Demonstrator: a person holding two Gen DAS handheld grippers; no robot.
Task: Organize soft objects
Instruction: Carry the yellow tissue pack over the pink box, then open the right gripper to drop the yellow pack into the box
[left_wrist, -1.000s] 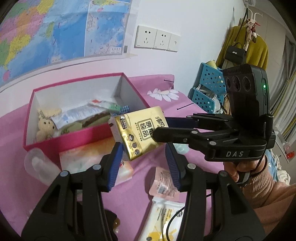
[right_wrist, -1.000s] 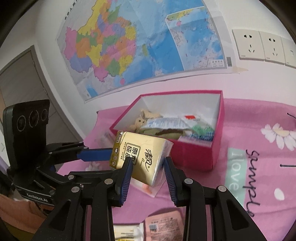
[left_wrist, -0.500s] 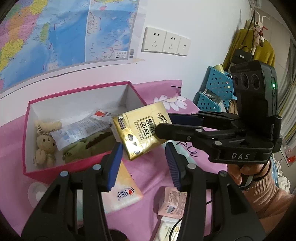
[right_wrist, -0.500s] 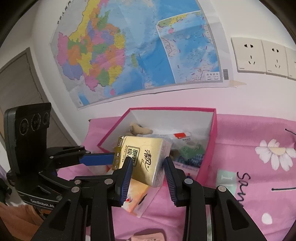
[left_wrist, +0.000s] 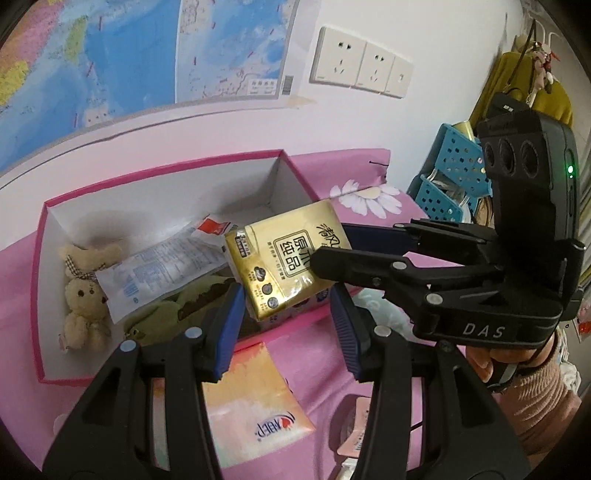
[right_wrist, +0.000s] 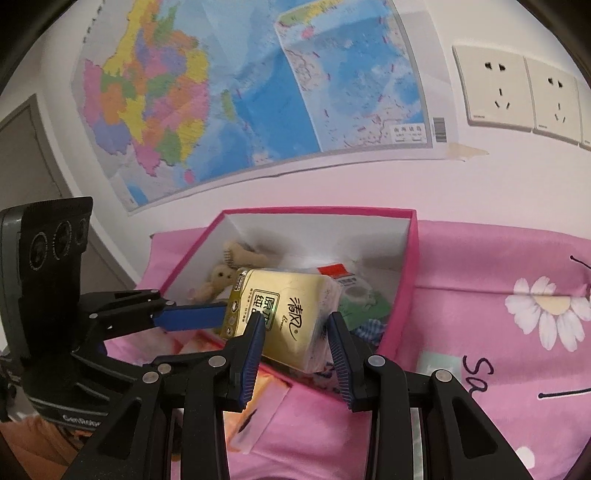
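A gold tissue pack (left_wrist: 286, 260) hangs over the front right part of the pink-rimmed white box (left_wrist: 166, 173). My right gripper (right_wrist: 295, 339) is shut on the gold tissue pack (right_wrist: 288, 317); in the left wrist view it (left_wrist: 332, 247) comes in from the right. My left gripper (left_wrist: 286, 328) is open and empty, just in front of and below the pack. Its blue fingers (right_wrist: 188, 317) show from the left in the right wrist view. The box (right_wrist: 408, 258) holds a plush bear (left_wrist: 83, 295), a white packet (left_wrist: 155, 269) and a green soft item (left_wrist: 192, 299).
An orange-white tissue pack (left_wrist: 251, 406) lies on the pink cloth (right_wrist: 498, 277) before the box. A pink sachet (left_wrist: 354, 432) lies right of it. A blue perforated basket (left_wrist: 454, 177) stands at the far right. A map and sockets (right_wrist: 517, 92) are on the wall.
Both grippers moved forward towards the box. The gold pack, held in my right gripper, went from in front of the box to above its front right part.
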